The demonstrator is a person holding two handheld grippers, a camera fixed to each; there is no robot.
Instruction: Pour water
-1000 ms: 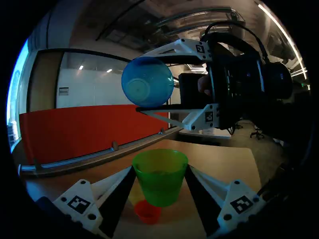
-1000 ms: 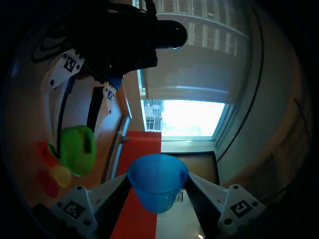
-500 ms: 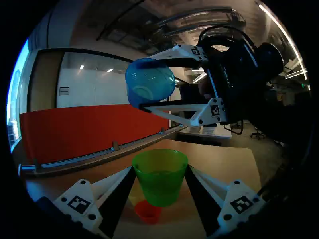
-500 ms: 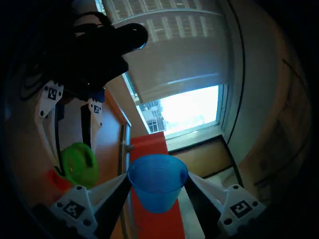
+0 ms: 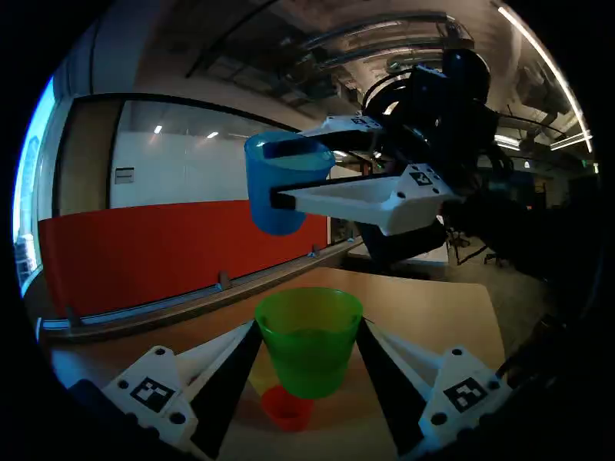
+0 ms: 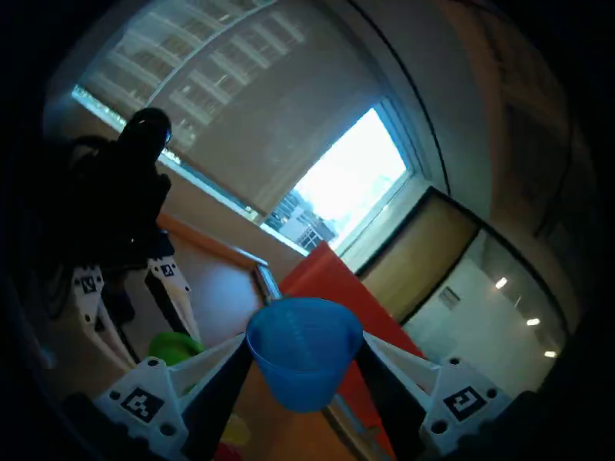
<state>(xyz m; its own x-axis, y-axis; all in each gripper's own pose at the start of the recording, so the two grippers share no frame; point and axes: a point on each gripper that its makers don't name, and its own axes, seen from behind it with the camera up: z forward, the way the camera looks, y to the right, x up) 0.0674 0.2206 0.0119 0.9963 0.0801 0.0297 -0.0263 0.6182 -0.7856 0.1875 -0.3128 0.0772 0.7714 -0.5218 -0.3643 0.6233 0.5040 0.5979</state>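
My left gripper (image 5: 309, 347) is shut on a green cup (image 5: 309, 338) held upright above the wooden table (image 5: 430, 307); water lies inside it. A blue cup (image 5: 278, 180) hangs above and slightly left of the green one, nearly upright, with my right gripper (image 5: 296, 170) shut on it. In the right gripper view the blue cup (image 6: 304, 349) sits between my right gripper (image 6: 304, 355) fingers, and the green cup (image 6: 175, 347) and the left gripper (image 6: 131, 303) show lower left.
A small red cup (image 5: 285, 407) and a yellow one (image 5: 261, 378) sit on the table under the green cup. A red partition (image 5: 154, 250) with a metal rail runs behind the table. A bright window (image 6: 350, 180) is beyond.
The blue cup has swung back from lying tipped over the green cup to nearly upright, and the right gripper has rotated with it. The green cup has stayed still.
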